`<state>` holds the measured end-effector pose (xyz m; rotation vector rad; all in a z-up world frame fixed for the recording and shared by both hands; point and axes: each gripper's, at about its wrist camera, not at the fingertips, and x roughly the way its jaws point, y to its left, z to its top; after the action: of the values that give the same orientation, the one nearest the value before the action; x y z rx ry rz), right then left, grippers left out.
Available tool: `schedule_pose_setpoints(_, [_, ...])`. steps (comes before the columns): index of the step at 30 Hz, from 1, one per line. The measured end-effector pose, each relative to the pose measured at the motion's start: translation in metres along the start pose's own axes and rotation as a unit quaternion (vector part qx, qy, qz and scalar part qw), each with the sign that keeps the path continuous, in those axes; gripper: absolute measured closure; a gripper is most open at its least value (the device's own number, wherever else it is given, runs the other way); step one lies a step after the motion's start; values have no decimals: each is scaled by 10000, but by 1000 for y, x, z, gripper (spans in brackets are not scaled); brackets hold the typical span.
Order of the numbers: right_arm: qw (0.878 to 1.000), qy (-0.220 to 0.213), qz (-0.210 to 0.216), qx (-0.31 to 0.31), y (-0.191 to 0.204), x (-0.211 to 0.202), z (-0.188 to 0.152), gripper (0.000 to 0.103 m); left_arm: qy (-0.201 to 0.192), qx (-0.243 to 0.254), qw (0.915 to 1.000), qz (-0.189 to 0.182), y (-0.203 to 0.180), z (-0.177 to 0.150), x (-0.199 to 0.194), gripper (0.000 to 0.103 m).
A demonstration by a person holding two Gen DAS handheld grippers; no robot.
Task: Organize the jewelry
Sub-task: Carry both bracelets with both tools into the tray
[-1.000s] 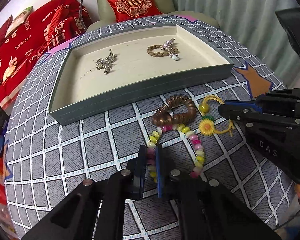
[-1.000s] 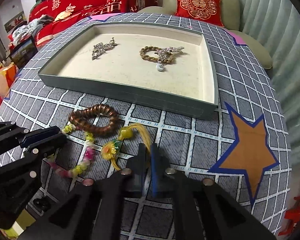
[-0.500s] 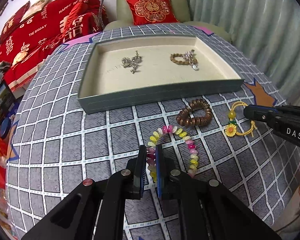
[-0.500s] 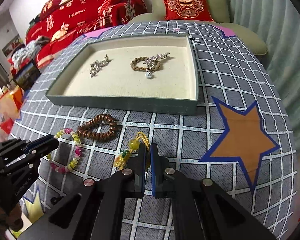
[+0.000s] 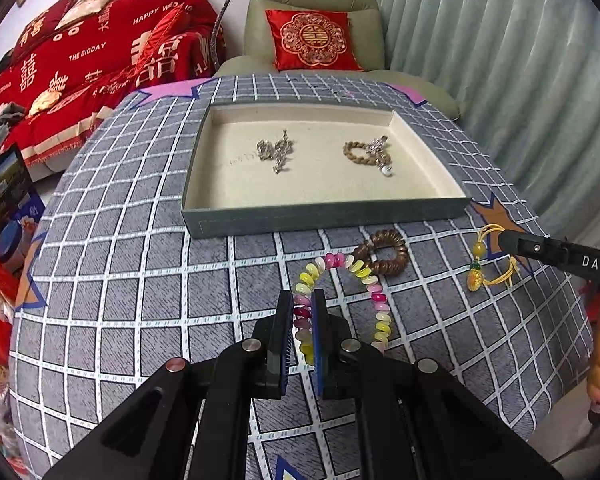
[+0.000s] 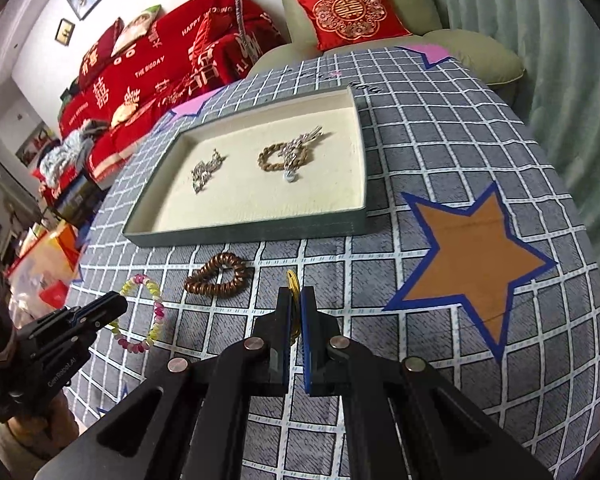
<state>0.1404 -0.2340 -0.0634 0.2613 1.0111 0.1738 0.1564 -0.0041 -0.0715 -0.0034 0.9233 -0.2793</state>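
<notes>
My left gripper [image 5: 302, 300] is shut on the pastel bead bracelet [image 5: 374, 292], lifted above the table; it also shows in the right wrist view [image 6: 156, 312]. My right gripper [image 6: 296, 300] is shut on the yellow cord charm with a flower [image 5: 478, 276], whose cord [image 6: 292, 280] pokes out between the fingers. A brown coiled bracelet [image 5: 384, 250] lies on the cloth in front of the grey tray [image 5: 324, 216]. The tray holds a silver chain piece [image 5: 276, 150] and a gold braided bracelet with a silver charm [image 5: 368, 152].
The round table has a grey checked cloth with an orange star [image 6: 476, 256] at the right. A green armchair with a red cushion [image 5: 312, 40] and a red-covered sofa [image 5: 80, 68] stand behind. Clutter lies on the floor at the left [image 6: 44, 264].
Both grippers have risen and pulled back from the table with their pieces. The bead bracelet and yellow charm have lifted away from the brown bracelet, which stays on the cloth.
</notes>
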Motion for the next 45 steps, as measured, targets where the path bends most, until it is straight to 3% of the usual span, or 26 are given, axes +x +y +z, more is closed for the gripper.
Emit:
schedule_pose_setpoints(14, [9987, -454, 238, -20, 5, -45, 38, 98, -495, 186, 9986, 39, -2, 48, -33, 85])
schedule_pose_setpoints(23, [9975, -584, 311, -261, 22, -41, 83, 98, -758, 139, 9968, 223, 7, 94, -35, 85])
schedule_pose_setpoints(35, [9970, -440, 535, -343, 37, 19, 142, 98, -451, -182, 9980, 400, 26, 138, 43, 85])
schedule_pose_setpoints(45, [9982, -198, 550, -125, 24, 84, 152, 98, -142, -171, 9973, 698, 28, 141, 101, 85])
